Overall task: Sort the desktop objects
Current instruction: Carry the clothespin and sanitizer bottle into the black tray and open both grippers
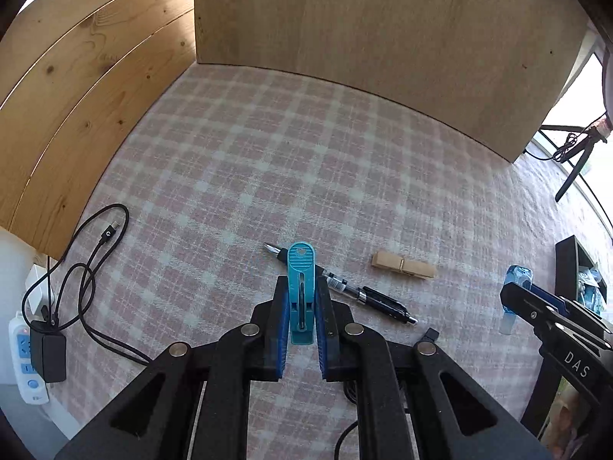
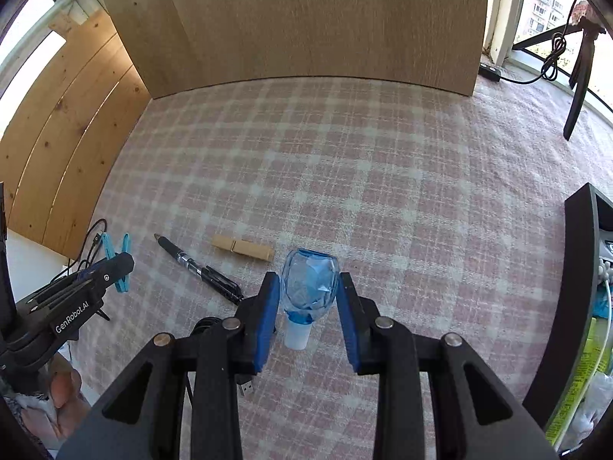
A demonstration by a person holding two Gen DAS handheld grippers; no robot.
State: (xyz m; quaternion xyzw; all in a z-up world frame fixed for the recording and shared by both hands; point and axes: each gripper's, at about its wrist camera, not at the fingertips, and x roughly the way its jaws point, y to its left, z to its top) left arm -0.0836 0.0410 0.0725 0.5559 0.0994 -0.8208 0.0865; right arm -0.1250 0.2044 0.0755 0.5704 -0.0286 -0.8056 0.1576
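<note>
Both claws loaded: left claw (image 1: 300, 306) grips blue clothespin (image 1: 301, 291), right claw (image 2: 306, 306) pinches small blue bottle (image 2: 308, 287).
Keep grips firm, lift clear of pen (image 1: 345, 287) & wooden peg (image 1: 403, 265), carry to black organizer (image 2: 582, 268).

- The left claw (image 1: 300, 295) is black with blue ribbed pads (image 1: 282, 326) and round silver pivot pins, low in the frame.
- The right claw (image 2: 306, 299) matches; "DAS" is lettered on its side.
- The left claw's side reads "GenRobot.AI", lower left.
</note>
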